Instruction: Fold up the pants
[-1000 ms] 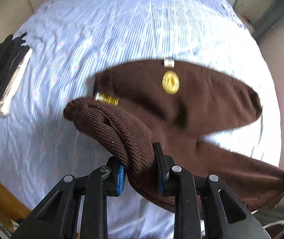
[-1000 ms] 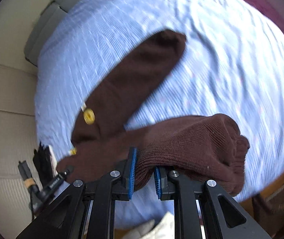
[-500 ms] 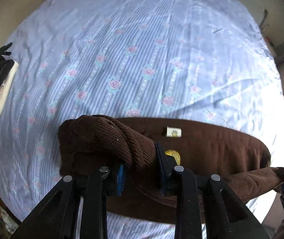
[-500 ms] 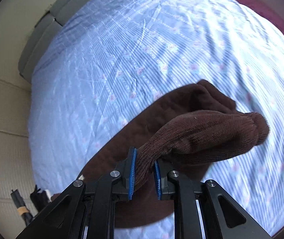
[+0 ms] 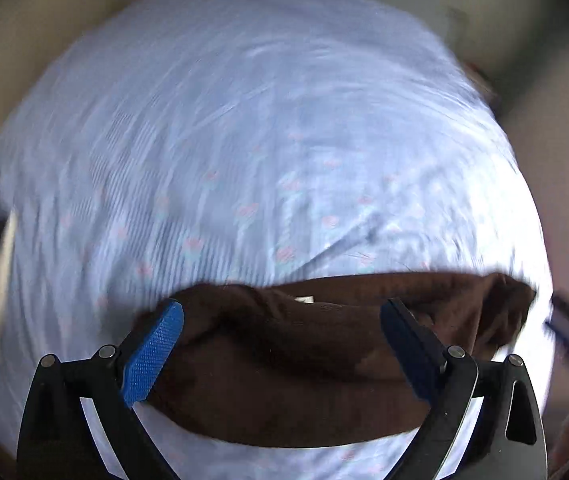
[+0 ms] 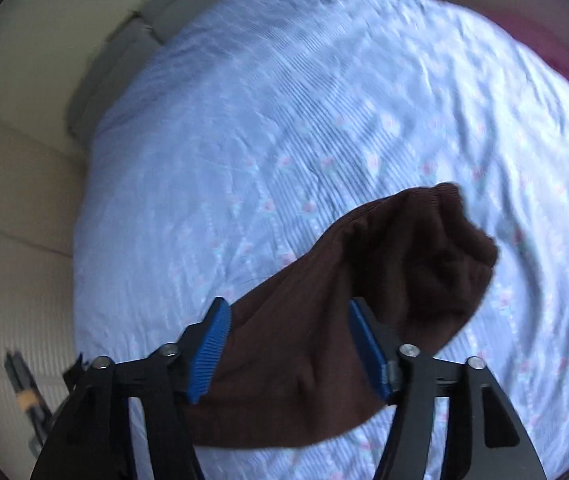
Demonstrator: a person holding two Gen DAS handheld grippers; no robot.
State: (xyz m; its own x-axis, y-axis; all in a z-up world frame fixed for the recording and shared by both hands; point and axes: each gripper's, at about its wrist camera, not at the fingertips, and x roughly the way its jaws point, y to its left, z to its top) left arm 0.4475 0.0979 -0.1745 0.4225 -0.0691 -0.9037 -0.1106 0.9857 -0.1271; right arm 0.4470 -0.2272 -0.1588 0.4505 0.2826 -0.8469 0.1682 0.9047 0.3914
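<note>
Both hand-held grippers stand with their jaws spread wide, and neither one grips anything. The left hand-held gripper hangs just over the pants, its blue pads set well apart on either side of the brown cloth. The right hand-held gripper is the same: its ribbed blue pads stand apart with the pants showing between and below them.

The pants lie on the bed, folded over into a thick brown band on the pale blue sheet with its small pink flowers. From the left wrist view the band runs across the lower part of the bed from one side to the other, and a small white tag shows on the upper edge of the cloth near the middle. At the far right end the cloth bunches into a rumpled lump. From the right wrist view the band runs up and away to the right and ends in a rounded, crumpled bunch resting on the sheet; the knit ribbing of the cloth is plain along its upper edge.

Both views are blurred. Beyond the bed's left side in the right wrist view is a cream wall or panel, and a dark strap with a yellow band lies low at the left edge. A dark red strip borders the bed at the upper right.
</note>
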